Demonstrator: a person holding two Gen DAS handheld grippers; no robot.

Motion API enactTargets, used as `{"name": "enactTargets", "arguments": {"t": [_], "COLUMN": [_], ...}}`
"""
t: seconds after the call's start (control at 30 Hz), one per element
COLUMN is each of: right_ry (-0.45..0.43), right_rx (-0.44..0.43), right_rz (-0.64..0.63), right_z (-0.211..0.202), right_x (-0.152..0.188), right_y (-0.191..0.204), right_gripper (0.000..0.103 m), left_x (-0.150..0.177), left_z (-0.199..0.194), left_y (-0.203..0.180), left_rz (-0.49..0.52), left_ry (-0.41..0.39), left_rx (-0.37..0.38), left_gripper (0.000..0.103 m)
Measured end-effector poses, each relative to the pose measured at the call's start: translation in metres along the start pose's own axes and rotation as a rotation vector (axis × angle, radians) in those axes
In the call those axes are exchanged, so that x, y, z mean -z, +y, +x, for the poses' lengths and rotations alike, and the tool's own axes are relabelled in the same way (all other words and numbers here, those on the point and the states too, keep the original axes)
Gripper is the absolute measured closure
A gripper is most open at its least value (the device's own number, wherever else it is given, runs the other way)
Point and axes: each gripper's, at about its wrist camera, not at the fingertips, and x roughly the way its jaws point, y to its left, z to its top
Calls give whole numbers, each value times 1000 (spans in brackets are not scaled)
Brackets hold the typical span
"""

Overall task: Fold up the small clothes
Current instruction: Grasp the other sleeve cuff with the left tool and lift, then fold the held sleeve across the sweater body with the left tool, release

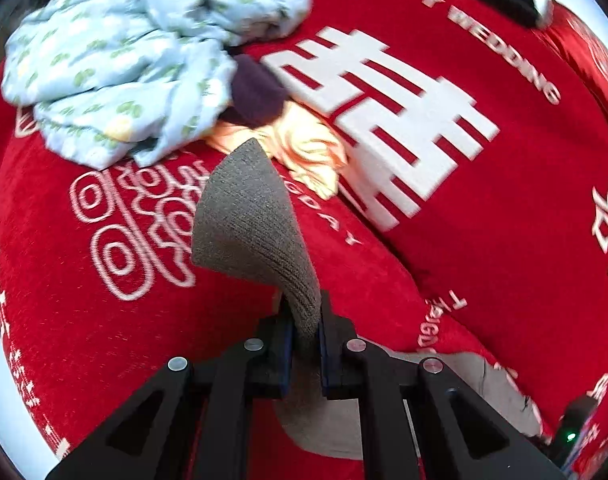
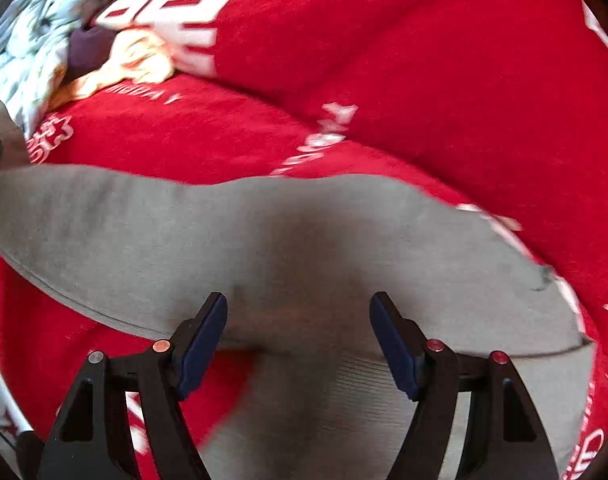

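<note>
Grey knit garment (image 2: 288, 248) is spread on red bed cover (image 2: 443, 80), near its front edge; one ribbed end is lifted. Left gripper (image 1: 305, 344): jaws closed, ribbed hem pinched between them. Right gripper (image 2: 298, 344): jaws wide apart above cloth, nothing held. Cloth is judged light, soft, floppy, not slippery; best taken at hems or corners. Garment type, far end are cut off; pile (image 1: 144, 60) of clothes at back is blurred.
</note>
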Motion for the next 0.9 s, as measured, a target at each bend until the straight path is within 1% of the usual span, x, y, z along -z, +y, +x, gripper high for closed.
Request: {"name": "enactTargets", "arguments": {"t": [0.13, 0.33, 0.57, 0.77, 0.9], "right_ry": [5, -7, -20, -39, -50], "right_rx": [-3, 11, 13, 26, 37], "right_rz": [85, 147, 206, 262, 284], "right_z": [-17, -35, -48, -58, -63], "right_x": [17, 41, 63, 80, 92], "right_y": [-44, -95, -139, -177, -198], "right_gripper": [26, 26, 26, 26, 26], "left_x": [11, 38, 75, 107, 127], "left_z": [5, 11, 10, 7, 3], "left_y": [-36, -100, -170, -222, -255], "left_rz": [63, 167, 289, 368, 419], "left_ry": [43, 104, 134, 162, 167], "left_rx": [-21, -7, 10, 26, 40], "left_gripper": [92, 92, 92, 92, 92]}}
